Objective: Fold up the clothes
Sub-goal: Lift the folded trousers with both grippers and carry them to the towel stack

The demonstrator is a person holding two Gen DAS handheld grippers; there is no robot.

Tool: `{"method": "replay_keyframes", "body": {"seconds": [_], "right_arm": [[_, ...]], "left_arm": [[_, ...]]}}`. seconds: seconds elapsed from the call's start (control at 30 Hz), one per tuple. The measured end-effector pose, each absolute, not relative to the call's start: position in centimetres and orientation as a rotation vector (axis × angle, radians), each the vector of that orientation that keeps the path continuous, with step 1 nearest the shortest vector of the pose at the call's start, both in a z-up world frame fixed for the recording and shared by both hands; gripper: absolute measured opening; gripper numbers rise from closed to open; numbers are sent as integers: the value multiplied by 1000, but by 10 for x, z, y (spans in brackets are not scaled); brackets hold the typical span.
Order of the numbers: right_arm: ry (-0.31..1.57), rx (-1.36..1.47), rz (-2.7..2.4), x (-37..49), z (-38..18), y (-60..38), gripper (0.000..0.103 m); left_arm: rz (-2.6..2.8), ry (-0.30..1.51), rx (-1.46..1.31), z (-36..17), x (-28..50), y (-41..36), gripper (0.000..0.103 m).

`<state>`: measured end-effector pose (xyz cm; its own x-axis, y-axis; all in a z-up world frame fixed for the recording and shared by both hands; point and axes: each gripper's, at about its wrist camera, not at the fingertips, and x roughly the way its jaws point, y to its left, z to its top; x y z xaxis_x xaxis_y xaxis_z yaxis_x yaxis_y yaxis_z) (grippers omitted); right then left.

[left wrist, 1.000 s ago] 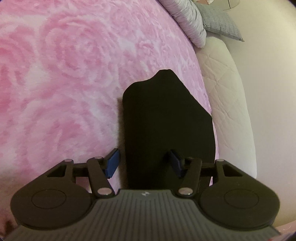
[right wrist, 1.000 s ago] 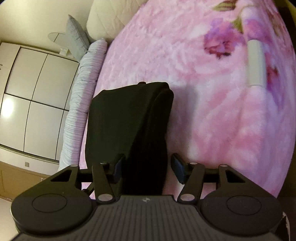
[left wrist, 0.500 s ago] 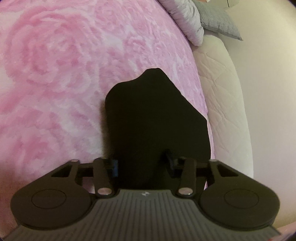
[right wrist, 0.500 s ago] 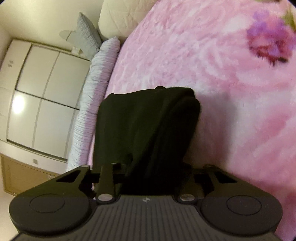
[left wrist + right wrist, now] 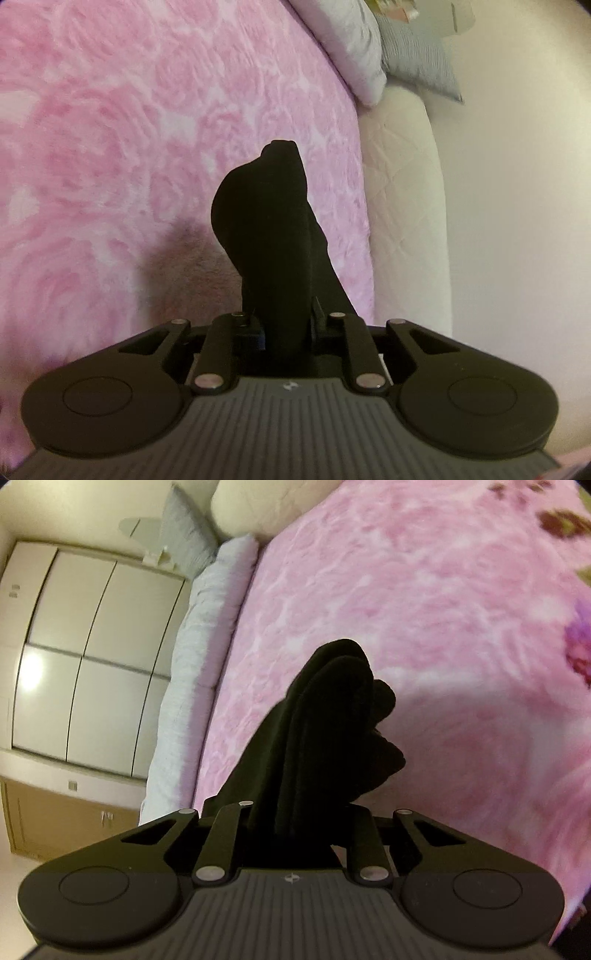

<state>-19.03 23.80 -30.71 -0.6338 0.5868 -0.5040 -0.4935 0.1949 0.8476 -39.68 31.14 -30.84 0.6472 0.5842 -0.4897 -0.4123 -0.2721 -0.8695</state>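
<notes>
L gripper (image 5: 288,326): jaws closing, narrow; black garment (image 5: 273,229) is pinched between the pads, near edge held.
R gripper (image 5: 295,823): jaws closing, narrow; same black garment (image 5: 325,731) is bunched in thick folds between the pads.
Garment pos: straight ahead of both grippers, running fwd and down from the fingertips; far end is seen over the pink blanket (image 5: 110,155), contact w/ the bed can't be told.
Long axis: along each gripper's pointing line, i.e. away from the holder.
Nearer hand: neither; near edge is shared, one corner per gripper (judged).
Key relation for next move: free end lies beyond the held edge, so held edge likely to be carried fwd over it.
Risk: R side bulk may slip or fold uneven.
Surroundings: pillows (image 5: 347,51) far ahead-right of L gripper; wardrobe (image 5: 85,657) left of R gripper.
</notes>
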Motion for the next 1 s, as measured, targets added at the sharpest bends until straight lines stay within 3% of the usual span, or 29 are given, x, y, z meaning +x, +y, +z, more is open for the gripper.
{"method": "replay_keyframes", "body": {"seconds": [0.27,0.53,0.73,1.0], "right_arm": [[1728,-87,1770,-263,-189,246,20],[1855,-330,2132,-415,-98,267,20],[1906,-555,2345,-561,-71,228,20],[1905,-790,2415,-765,-73,148,20]], "left_arm": [[1185,-422,-1589,-191,-489,222,15],[1511,-768,-1418,-95,-610,79,15],[1695,-978,-1319,-79,-704,-34,15],[1770,-1119,-1314,-105,-889,-150,15]]}}
